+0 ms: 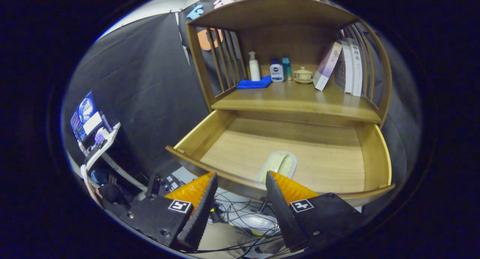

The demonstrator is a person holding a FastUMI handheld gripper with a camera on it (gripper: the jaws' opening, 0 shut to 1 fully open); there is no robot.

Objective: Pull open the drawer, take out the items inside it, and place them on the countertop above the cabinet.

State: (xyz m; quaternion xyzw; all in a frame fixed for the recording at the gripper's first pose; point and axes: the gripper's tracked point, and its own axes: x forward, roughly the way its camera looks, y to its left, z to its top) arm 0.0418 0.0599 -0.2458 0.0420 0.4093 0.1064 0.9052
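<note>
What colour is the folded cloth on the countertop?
Blue. The cloth shows best in the gripper view, beside the white pump bottle.

The drawer (285,150) is showing smooth, light wood with a soft sheen and fine grain along its floor. The surface (300,97) above it is looking like the same wood, slightly glossy, as are the slats (221,60) at the side. A packet (278,165) lying in the drawer is appearing to be pale, shiny plastic. The cloth (255,83) is looking soft and matt. The bottles (276,70) are showing smooth plastic, the lidded cup (303,74) glazed ceramic, the books (345,65) glossy paper covers. The claw (240,178), standing open, is showing ribbed pads and rough matt housing.
</note>
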